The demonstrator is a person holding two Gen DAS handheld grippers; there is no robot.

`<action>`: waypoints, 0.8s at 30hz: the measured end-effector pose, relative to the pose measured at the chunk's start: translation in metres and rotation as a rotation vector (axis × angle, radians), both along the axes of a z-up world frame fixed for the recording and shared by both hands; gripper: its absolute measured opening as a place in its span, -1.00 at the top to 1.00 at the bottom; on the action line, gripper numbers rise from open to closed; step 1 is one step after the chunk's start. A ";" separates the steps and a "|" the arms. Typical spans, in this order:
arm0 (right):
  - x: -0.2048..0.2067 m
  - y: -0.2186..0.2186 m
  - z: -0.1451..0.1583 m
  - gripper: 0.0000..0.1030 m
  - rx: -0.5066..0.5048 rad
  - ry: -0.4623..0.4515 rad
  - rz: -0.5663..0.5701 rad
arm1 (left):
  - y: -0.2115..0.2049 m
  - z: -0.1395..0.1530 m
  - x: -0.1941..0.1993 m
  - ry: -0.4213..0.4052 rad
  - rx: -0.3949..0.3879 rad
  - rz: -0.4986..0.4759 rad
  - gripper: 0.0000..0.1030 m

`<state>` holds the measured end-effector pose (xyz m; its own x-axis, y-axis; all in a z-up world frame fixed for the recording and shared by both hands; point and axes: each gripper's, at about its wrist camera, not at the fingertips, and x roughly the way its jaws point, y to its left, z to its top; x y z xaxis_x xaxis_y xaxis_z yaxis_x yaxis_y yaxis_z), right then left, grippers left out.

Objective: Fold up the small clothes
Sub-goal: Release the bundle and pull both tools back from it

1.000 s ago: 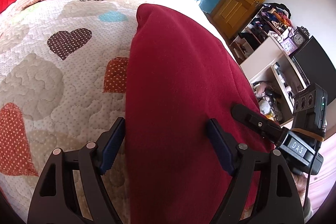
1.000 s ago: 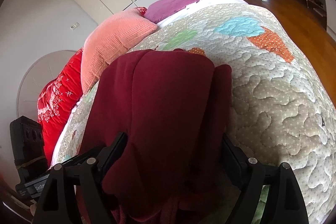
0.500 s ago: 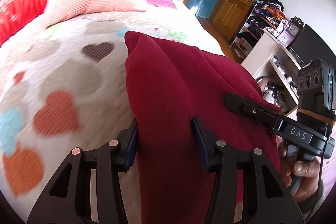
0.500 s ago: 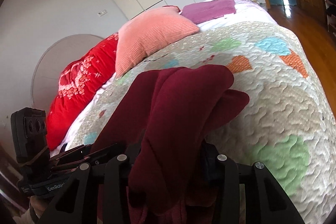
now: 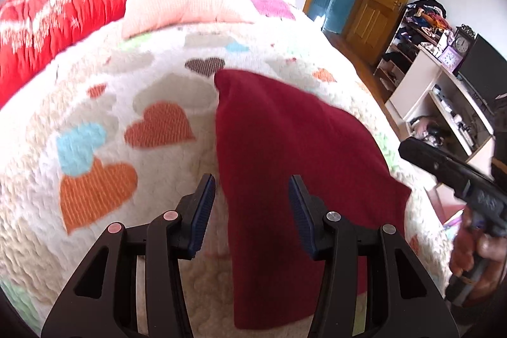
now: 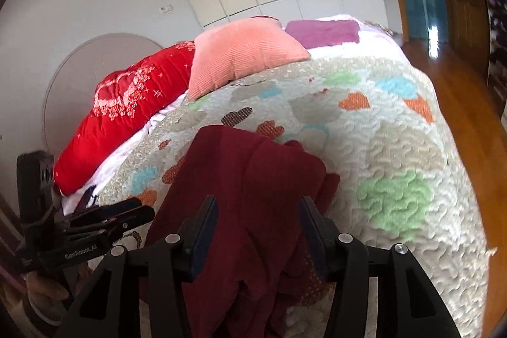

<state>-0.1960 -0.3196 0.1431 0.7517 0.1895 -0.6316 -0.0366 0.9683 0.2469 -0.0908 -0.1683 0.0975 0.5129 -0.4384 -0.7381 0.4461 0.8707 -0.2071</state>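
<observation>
A dark red garment (image 5: 285,167) lies folded on the heart-patterned quilt (image 5: 104,129); it also shows in the right wrist view (image 6: 253,189), bunched at its near end. My left gripper (image 5: 252,208) is open, its jaws apart above the garment's near left edge and holding nothing. My right gripper (image 6: 258,230) is open over the garment's near end, with cloth between the jaws but not pinched. Each gripper shows in the other's view: the right one (image 5: 450,170) at the garment's right, the left one (image 6: 107,220) at its left.
A salmon pillow (image 6: 244,53), a red quilted pillow (image 6: 126,116) and a purple cloth (image 6: 323,32) lie at the head of the bed. White shelves (image 5: 443,97) with clutter stand to the right. Wooden floor (image 6: 469,116) runs past the bed's right edge.
Both grippers were shut on the raised garment half a second ago; both have opened and pulled back, and the garment now lies lower on the quilt.
</observation>
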 end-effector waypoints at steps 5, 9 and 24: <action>0.022 0.030 -0.011 0.33 -0.052 0.036 0.049 | -0.015 -0.016 0.020 0.007 0.057 0.014 0.08; 0.040 0.035 -0.038 0.37 -0.134 0.097 0.010 | -0.026 -0.029 0.029 0.033 0.074 0.008 0.04; 0.016 0.036 -0.030 0.39 -0.152 0.082 0.037 | -0.034 -0.036 0.030 0.040 0.080 0.034 -0.16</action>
<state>-0.1800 -0.2835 0.1136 0.6906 0.1137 -0.7142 -0.0582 0.9931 0.1017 -0.0609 -0.2018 0.0615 0.4958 -0.3603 -0.7902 0.4086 0.8997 -0.1538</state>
